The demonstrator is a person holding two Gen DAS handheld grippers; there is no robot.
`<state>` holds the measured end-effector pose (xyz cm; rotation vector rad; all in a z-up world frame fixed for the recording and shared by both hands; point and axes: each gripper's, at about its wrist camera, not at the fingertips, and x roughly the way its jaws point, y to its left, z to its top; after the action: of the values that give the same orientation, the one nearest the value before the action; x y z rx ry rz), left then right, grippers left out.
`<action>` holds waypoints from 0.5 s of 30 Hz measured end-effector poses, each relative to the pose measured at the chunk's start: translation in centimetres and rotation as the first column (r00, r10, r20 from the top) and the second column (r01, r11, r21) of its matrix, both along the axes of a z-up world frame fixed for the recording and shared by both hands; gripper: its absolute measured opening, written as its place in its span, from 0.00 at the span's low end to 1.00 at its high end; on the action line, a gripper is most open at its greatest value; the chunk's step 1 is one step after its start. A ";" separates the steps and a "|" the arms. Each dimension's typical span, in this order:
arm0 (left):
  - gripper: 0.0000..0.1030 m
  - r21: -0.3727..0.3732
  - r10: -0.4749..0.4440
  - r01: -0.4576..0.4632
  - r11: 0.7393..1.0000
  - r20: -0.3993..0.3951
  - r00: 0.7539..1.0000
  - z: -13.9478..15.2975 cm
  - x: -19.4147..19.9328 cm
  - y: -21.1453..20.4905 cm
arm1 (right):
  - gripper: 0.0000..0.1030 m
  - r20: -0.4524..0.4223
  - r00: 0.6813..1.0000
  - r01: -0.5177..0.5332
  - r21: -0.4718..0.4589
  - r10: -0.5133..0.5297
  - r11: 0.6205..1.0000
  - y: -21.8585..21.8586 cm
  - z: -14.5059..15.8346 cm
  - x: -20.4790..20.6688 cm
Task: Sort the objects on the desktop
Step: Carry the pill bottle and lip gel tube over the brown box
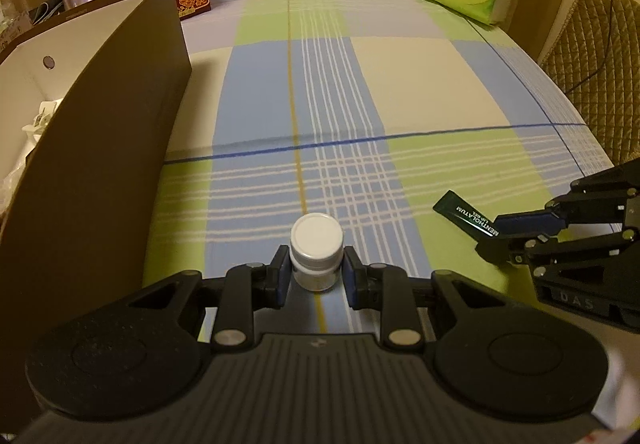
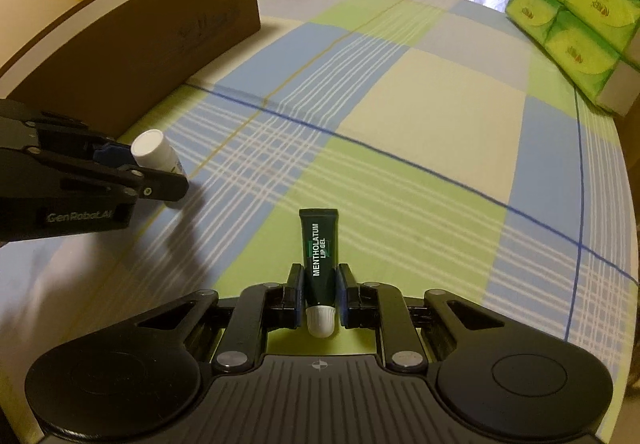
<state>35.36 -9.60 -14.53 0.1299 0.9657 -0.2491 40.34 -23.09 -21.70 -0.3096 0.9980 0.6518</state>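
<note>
Between the pads of the left gripper a white-capped bottle is clamped upright; the brown box lies to its left. In the right gripper a lip gel tube is clamped, long axis pointing forward.

The right tongs are clamping a dark green lip gel tube, white cap nearest the camera. At nine o'clock, the left tongs are gripping a white bottle above the checked tabletop.
</note>
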 end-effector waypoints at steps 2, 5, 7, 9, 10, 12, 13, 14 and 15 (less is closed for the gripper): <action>0.22 -0.002 0.001 -0.001 1.000 -0.001 1.000 0.2 -0.6 0.2 | 0.13 -0.006 1.000 -0.002 -0.009 0.002 1.000 0.1 0.1 -0.4; 0.22 -0.014 0.003 -0.003 1.000 -0.002 1.000 0.7 -1.5 0.5 | 0.13 -0.027 1.000 -0.016 -0.007 0.016 1.000 0.1 0.2 -1.1; 0.22 -0.021 0.001 -0.001 1.000 0.001 1.000 1.0 -2.3 0.7 | 0.13 -0.058 0.998 -0.014 0.013 0.014 1.000 -0.3 0.3 -1.5; 0.22 -0.023 0.000 0.000 1.000 0.003 1.000 1.3 -3.2 1.0 | 0.13 -0.089 0.996 -0.007 0.029 0.009 1.000 -0.6 0.4 -1.9; 0.22 -0.025 0.000 0.000 1.000 0.002 1.000 1.5 -3.6 1.1 | 0.13 -0.100 0.995 -0.006 0.036 0.010 0.999 -0.7 0.6 -2.1; 0.22 -0.030 0.002 -0.002 1.000 0.001 1.000 1.8 -4.3 1.5 | 0.13 -0.098 0.995 -0.008 0.053 0.013 0.999 -1.0 1.2 -2.7; 0.22 -0.032 0.003 -0.003 0.999 0.002 1.000 2.0 -4.7 1.7 | 0.13 -0.095 0.995 -0.008 0.060 0.014 0.998 -1.0 1.6 -2.9; 0.22 -0.034 0.005 -0.005 0.999 0.002 1.000 2.2 -5.0 1.9 | 0.13 -0.090 0.996 -0.006 0.072 0.013 0.997 -1.1 2.0 -3.1; 0.22 -0.037 0.008 -0.008 0.999 0.001 1.000 2.4 -5.3 2.2 | 0.13 -0.088 0.996 -0.003 0.084 0.011 0.996 -1.1 2.5 -3.2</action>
<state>30.05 -7.39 -12.11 0.0927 0.9600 -0.2595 37.09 -24.18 -19.21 -0.2120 1.0508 0.7166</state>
